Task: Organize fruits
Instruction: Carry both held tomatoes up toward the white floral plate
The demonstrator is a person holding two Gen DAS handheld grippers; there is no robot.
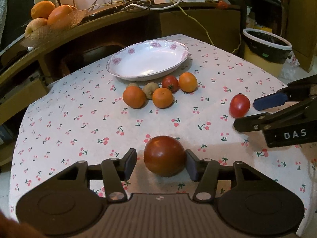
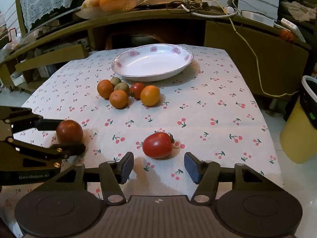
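A dark red tomato [image 1: 164,155] rests on the cherry-print cloth between the fingers of my left gripper [image 1: 160,158]. The right pad touches it and a gap shows at the left pad [image 1: 130,163], so the gripper is open. A brighter red tomato [image 2: 157,144] lies just beyond the open right gripper [image 2: 159,164], outside its fingers. Further back sits a cluster of three oranges [image 1: 162,97], a small tomato [image 1: 170,83] and two kiwis [image 1: 149,90]. Behind them stands an empty white floral plate [image 1: 147,77]. The right wrist view shows the left gripper [image 2: 71,135] around the dark tomato [image 2: 69,131].
A low wooden shelf behind the table carries a bowl of oranges and apples [image 2: 107,0] and tangled cables [image 2: 198,4]. A yellow bin [image 2: 297,130] stands off the table's right side. The cloth ends close behind both grippers.
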